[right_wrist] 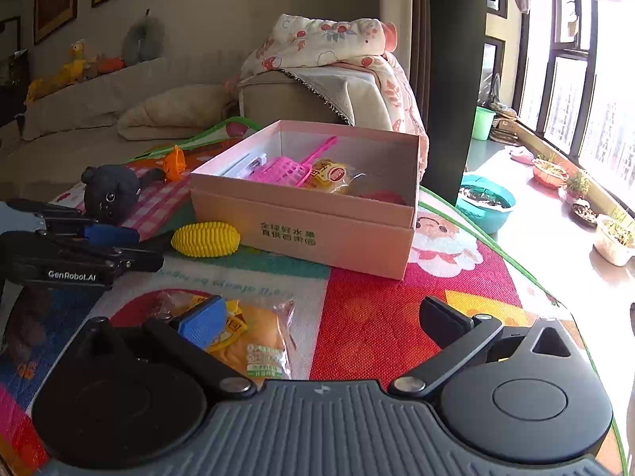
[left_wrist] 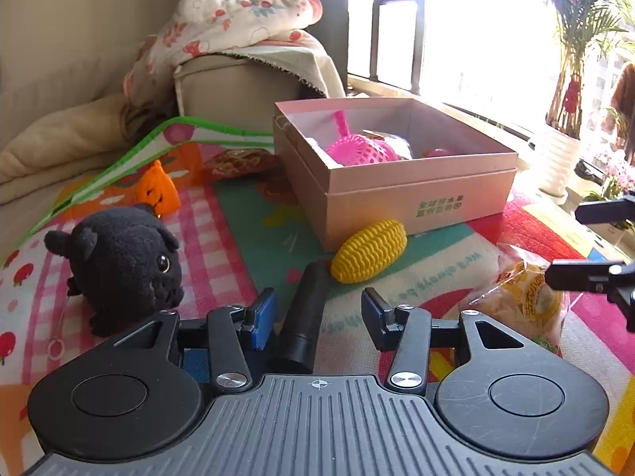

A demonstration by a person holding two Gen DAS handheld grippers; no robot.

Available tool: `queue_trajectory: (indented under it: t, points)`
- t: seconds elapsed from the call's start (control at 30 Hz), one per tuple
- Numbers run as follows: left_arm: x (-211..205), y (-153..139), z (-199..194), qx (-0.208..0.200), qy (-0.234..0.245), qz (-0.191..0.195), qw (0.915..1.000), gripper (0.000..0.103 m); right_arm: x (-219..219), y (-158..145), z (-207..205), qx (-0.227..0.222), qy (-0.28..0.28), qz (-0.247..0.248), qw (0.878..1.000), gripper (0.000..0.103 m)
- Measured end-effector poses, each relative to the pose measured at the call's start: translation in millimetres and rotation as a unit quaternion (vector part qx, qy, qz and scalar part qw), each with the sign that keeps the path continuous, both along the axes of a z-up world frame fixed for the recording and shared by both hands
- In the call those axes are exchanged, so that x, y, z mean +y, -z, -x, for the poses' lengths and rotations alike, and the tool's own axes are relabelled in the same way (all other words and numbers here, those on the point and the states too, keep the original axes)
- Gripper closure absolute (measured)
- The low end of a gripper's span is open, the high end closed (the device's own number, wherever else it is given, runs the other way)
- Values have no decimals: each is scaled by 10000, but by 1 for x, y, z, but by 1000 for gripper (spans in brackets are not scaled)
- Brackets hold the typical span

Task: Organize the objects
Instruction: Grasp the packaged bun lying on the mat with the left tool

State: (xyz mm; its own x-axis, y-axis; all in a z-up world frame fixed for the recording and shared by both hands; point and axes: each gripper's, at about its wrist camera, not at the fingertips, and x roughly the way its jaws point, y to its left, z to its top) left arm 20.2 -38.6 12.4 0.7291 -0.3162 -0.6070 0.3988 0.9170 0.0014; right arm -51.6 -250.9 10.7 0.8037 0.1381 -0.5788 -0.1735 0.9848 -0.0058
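A: What is seen from the left wrist?

B: The left gripper is seen low over the bright play mat. Its jaws are part open, and a black tube is seen between them. No pad is pressed on the tube, so nothing is held. A black plush toy is set on the mat to the left. A yellow toy corn is laid just ahead, right beside the pink box. A pink plastic basket is kept inside the box. An orange toy is seen farther back, near a brown snack bag. A wrapped bread packet is laid to the right, by the black fingers of the other gripper.

A: And from the right wrist?

B: The right gripper is spread wide, with nothing grasped. The bread packet is laid on the mat by its blue left pad; whether the pad is touching it cannot be told. The box is seen ahead, with a pink scoop and a yellow packet inside. The corn is laid beside the box front. The plush toy is seen behind the left gripper.
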Motion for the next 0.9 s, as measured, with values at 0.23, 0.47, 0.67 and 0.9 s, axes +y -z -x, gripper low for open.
queue_trajectory:
  t: [0.23, 0.47, 0.67, 0.9]
  points:
    - [-35, -11, -3, -352, 573, -283, 9973, 51, 5, 14, 13, -201, 204, -318, 9991, 0]
    - [-50, -20, -3, -309, 860, -234, 9955, 52, -4, 10, 29, -716, 436, -559, 9949, 0]
    - [-61, -19, 34, -107, 2210, -76, 9752, 51, -29, 7, 31, -801, 1056, -1145, 9845, 0]
    - [-84, -3, 46, -331, 2407, -612, 9681, 45, -41, 12, 22, -553, 1163, -1489, 9804, 0]
